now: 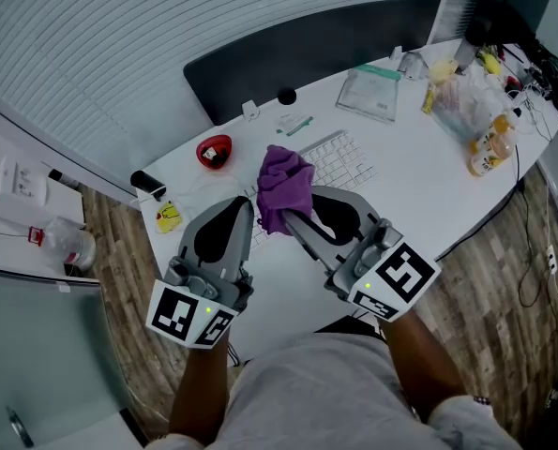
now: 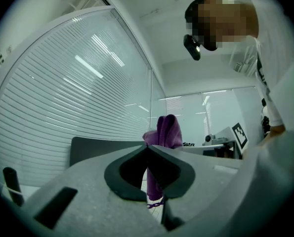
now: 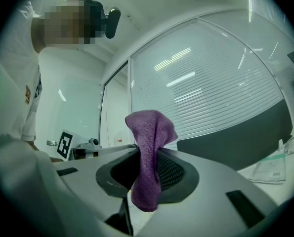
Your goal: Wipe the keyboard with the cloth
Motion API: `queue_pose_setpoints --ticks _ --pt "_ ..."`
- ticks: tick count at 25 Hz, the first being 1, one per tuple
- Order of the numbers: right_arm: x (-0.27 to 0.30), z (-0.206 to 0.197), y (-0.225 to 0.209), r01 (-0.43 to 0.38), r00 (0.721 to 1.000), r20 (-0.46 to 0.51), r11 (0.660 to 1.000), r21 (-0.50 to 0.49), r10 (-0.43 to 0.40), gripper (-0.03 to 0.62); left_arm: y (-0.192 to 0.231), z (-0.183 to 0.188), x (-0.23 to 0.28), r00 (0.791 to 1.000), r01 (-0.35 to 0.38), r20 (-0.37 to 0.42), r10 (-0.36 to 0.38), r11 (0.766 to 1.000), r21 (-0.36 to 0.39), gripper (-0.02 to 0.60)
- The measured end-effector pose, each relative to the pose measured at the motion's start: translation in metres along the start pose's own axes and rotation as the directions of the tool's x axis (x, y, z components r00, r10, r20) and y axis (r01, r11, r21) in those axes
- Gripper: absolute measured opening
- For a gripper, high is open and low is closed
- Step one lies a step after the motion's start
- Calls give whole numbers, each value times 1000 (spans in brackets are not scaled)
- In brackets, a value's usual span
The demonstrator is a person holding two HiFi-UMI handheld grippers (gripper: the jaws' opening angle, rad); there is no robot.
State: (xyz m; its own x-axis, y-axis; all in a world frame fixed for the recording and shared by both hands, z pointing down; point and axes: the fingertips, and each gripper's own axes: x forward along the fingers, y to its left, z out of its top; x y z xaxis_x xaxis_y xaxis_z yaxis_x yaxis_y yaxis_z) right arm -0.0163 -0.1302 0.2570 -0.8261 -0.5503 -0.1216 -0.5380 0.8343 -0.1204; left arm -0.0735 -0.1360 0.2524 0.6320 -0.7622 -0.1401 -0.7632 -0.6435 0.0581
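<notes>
Gripping: the right tongs (image 1: 284, 217) are clamping shut on a bunched purple cloth (image 1: 286, 184), with fabric standing up above the jaws and hanging loose below them.
Left tongs (image 1: 248, 206): the jaws are sitting fully closed, tip against tip, with nothing seen pinched between them; the cloth is showing just past the tips.
Cloth's place: it is hanging clear of the white surface (image 1: 419, 190), above the white keyboard (image 1: 342, 160).
Keyboard: it is lying flat on the surface, partly hidden in the head view by the cloth and both tongs.
Around it: a red object (image 1: 214, 150) and a yellow item (image 1: 169, 216) are lying to the left, and a clear bag (image 1: 368, 92) is lying beyond.
</notes>
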Motion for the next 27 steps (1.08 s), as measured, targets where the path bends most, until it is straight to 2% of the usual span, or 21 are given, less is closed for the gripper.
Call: queue_pose_setpoints --ticks 27 --pt "-2 -1 9 7 1000 2 1000 -11 -7 84 -4 2 -6 1000 15 3 -15 1000 -1 15"
